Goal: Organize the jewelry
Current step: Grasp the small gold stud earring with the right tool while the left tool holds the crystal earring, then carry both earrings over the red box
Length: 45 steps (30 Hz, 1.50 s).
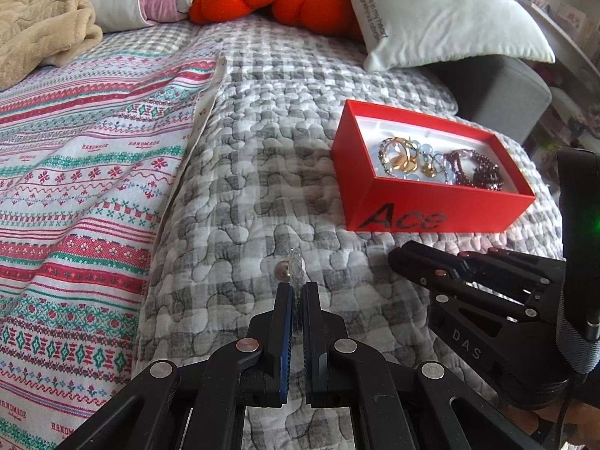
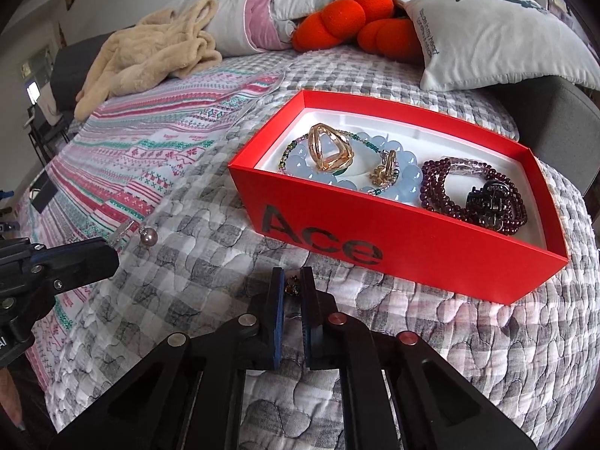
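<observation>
My left gripper (image 1: 299, 288) had its fingers nearly shut on a clear, glittery piece (image 1: 296, 266) with a pearl (image 1: 282, 270) hanging at its left; the piece stood up past the fingertips, above the quilt (image 1: 240, 172). It sat well short of the red box (image 1: 420, 206), to the near left of the box's "Ace" wall, with bare quilt lying between.

My right gripper (image 2: 290, 285) had its fingers drawn close on a small dark brown trinket (image 2: 291, 287); a narrow gap showed on either side, so I could not tell how firmly it was pinched. It was just in front of the box's near wall, below the rim.

The box was open at the top. Inside, toward its left end, lay a blue bead bracelet (image 2: 407, 172) with a gold ring (image 2: 330, 148) upon it and a smaller gold piece (image 2: 386, 172) beside that. Toward its right end lay dark purple beads (image 2: 435, 183) with a black clip (image 2: 487, 198) on them. White lining showed along the far inside wall.

Left of the box ran the striped cover's (image 1: 75, 172) edge. Beyond it stood a white pillow (image 1: 442, 11).
</observation>
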Available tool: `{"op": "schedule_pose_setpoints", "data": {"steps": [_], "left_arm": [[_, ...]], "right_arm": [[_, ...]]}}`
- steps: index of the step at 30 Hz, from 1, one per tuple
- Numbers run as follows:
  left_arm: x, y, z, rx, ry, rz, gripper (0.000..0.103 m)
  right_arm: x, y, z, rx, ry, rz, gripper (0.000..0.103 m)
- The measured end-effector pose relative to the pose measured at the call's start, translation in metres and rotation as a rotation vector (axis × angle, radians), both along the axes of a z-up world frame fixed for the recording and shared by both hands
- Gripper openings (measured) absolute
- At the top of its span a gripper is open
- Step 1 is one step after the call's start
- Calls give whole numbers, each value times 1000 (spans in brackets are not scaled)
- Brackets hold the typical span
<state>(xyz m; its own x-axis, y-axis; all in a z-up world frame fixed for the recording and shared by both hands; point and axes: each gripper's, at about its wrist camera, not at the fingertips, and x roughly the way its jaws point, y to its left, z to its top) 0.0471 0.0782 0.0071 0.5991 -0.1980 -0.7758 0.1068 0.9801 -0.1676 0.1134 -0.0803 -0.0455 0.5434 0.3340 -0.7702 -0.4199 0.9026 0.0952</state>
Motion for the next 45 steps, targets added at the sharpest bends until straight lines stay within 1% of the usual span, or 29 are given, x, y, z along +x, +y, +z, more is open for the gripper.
{"op": "schedule_pose_setpoints", "data": {"steps": [7,13,21,27,33,37,42,45], "left_arm": [[3,-3,4,-7,-14,-2,0],[6,-8,14,-31,-42,0,0],[13,-21,32,-90,-93,-8,0],[23,-39,38,-127,-113,-36,0],[34,-62,36,-159,-116,-91,0],[42,-78,34,-165,-117,-120,0],[53,-89,26,-150,-101,-123,0],[61,-91,21,-144,-92,-108,0]], "right_arm": [[-3,-10,9,13,9,-11,8],[-6,-31,29,52,12,-37,8],[-6,-60,61,112,-17,-69,8],[1,-83,77,150,-40,-123,8],[12,-106,81,165,-45,-174,8],[17,-119,82,177,-44,-198,8],[24,-129,80,179,-35,-213,8],[27,-132,78,176,-30,-217,8]]}}
